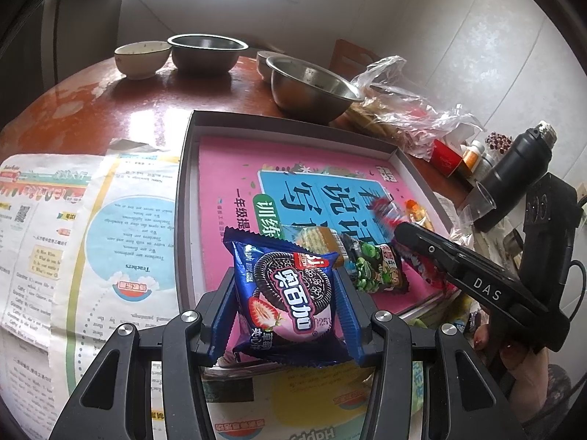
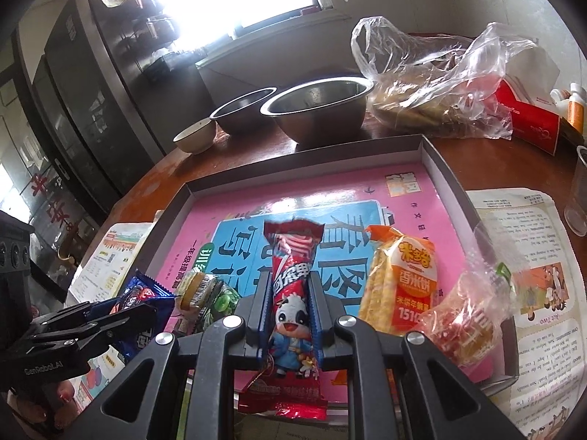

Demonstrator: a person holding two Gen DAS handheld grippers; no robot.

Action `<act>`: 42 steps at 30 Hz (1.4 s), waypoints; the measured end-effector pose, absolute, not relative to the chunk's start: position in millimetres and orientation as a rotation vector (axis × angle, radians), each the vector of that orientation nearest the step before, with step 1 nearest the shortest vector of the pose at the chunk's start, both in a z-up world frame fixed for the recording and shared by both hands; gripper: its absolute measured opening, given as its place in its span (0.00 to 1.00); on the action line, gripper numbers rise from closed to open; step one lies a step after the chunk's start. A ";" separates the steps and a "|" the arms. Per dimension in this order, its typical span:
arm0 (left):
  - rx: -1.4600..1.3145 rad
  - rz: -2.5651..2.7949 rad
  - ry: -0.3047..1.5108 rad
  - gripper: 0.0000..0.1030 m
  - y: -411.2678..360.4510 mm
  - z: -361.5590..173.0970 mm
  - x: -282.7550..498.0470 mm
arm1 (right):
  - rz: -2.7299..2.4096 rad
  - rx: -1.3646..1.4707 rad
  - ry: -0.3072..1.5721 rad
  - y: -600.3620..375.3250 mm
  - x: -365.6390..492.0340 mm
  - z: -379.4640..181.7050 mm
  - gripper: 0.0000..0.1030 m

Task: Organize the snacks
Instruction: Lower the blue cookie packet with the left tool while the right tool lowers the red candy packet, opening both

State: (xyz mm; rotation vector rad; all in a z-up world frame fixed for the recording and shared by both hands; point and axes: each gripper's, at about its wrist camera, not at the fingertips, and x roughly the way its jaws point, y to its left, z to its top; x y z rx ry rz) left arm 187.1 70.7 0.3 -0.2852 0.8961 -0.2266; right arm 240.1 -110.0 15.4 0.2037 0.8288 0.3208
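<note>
The snacks are gathering at the near edge of a shallow grey tray [image 1: 185, 183] lined with a pink book cover, sitting on the red-brown counter [image 1: 110, 102]. The left tongs [image 1: 284, 300] are gripping a blue Oreo packet [image 1: 290, 293] between their blue pads, holding it over the tray's near left corner. The right tongs [image 2: 290, 304] are clamping a long red candy stick wrapper [image 2: 291, 308] with a cartoon cow on it, its top end pointing toward the tray's middle. A green pea packet [image 1: 374, 267] is lying just beside the Oreo packet, partly over a small tan-topped pack [image 1: 323, 236]. On the tray's right side, an orange rice cracker pack [image 2: 403, 278] is lying next to a clear bag of red and yellow sweets [image 2: 462, 326]. Beyond the tray's far edge, two steel bowls [image 2: 319, 110] and a cream bowl [image 2: 194, 135] are standing on the counter, with a clear plastic bag [image 2: 433, 84] at the far right. Printed newspaper sheets [image 1: 91, 220] are lying beside the tray.
</note>
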 end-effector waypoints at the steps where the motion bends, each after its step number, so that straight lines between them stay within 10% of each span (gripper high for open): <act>1: -0.288 -0.228 0.896 0.50 70.8 0.0 187.3 | 0.319 0.207 0.827 -111.0 239.9 15.4 0.18; 42: -0.294 -0.198 0.864 0.70 74.7 6.5 180.6 | 0.308 0.311 0.782 -134.9 216.9 35.9 0.26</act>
